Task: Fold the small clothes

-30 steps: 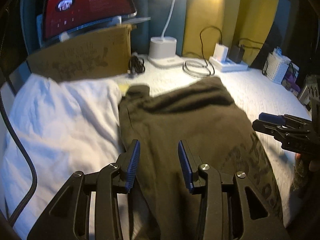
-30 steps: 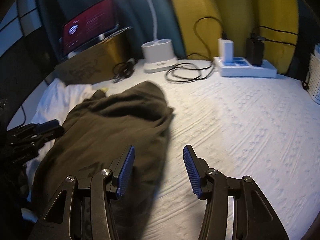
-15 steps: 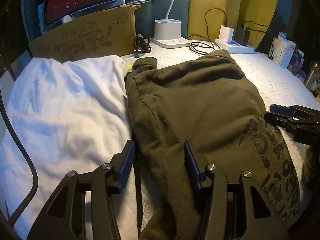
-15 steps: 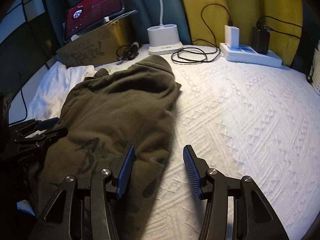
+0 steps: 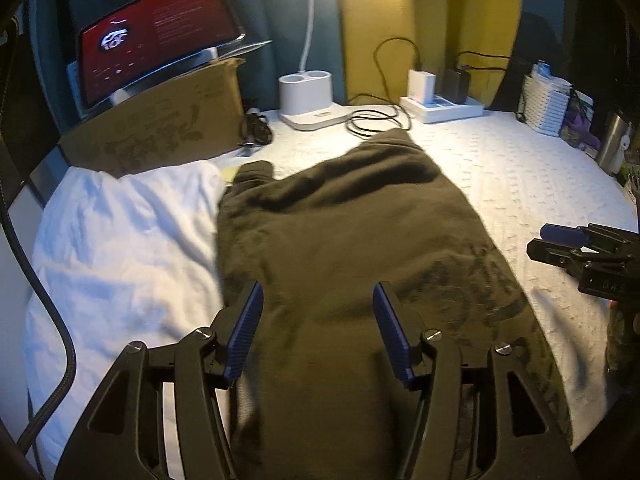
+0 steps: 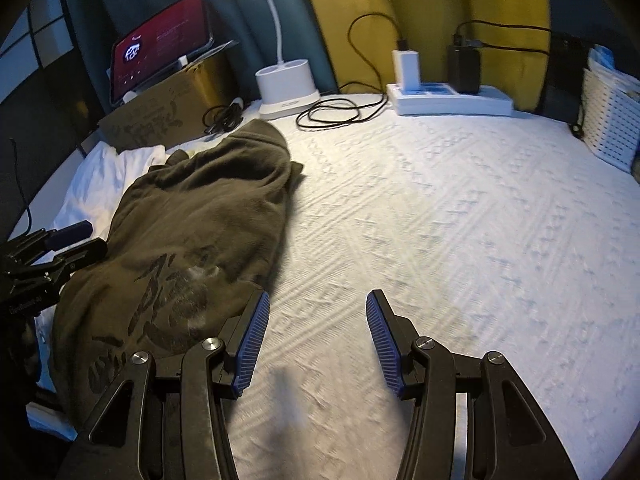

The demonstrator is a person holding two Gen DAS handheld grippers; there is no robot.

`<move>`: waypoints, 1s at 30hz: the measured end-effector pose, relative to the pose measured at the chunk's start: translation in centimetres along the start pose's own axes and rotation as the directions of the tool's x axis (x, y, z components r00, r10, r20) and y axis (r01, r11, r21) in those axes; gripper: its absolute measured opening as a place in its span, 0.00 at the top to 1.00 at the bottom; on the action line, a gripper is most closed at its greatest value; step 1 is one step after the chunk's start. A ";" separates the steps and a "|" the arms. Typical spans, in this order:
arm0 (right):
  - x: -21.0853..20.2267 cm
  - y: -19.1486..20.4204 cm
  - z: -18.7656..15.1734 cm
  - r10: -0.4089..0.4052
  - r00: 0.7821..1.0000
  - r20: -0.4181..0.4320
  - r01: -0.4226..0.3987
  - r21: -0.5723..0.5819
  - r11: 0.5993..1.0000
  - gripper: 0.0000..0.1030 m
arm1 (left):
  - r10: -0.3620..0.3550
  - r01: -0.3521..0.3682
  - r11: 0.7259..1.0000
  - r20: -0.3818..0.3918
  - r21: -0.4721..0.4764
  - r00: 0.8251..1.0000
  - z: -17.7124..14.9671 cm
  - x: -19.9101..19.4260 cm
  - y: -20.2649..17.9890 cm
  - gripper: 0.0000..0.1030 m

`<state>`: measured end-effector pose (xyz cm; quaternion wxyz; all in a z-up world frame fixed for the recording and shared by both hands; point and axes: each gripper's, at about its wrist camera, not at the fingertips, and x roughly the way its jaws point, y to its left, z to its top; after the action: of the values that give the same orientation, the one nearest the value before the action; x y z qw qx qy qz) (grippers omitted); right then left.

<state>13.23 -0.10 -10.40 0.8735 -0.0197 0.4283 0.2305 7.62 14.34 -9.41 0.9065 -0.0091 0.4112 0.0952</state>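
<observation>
So I'm over a white textured bedspread with loads of bare room on my right side, and the olive green garment lies flat toward the left, butted up against a white pillow. The far edge is crowded: cardboard box with a tablet on top, lamp base, power strip, loose cables. My left gripper is opening above the garment, gripping nothing, while the right gripper stands parted, empty, over bare bedspread just beside the garment's edge.

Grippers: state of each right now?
Left gripper: jaws opening above the olive garment, holding nothing.
Right gripper: open, empty, over the white bedspread.
</observation>
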 end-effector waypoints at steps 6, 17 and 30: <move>-2.2 -2.3 -1.4 -0.035 0.999 0.018 0.034 0.040 0.999 0.49 | -0.044 0.045 0.998 0.015 -0.043 0.999 0.0 0.2 -2.2 0.27; -6.0 -6.1 -3.7 -0.104 0.994 0.046 0.098 0.109 0.989 0.49 | -0.125 0.128 0.989 0.042 -0.074 0.991 0.0 -0.3 -6.4 0.22; -10.9 -8.5 -4.6 -0.216 0.969 0.119 0.199 0.134 0.971 0.48 | -0.163 0.168 0.985 0.109 -0.043 0.981 1.1 -2.5 -9.9 0.20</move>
<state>7.68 -12.92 -6.44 0.9190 0.0041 0.3780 0.1121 8.60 4.33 -7.43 0.9311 -0.0620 0.3583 0.0305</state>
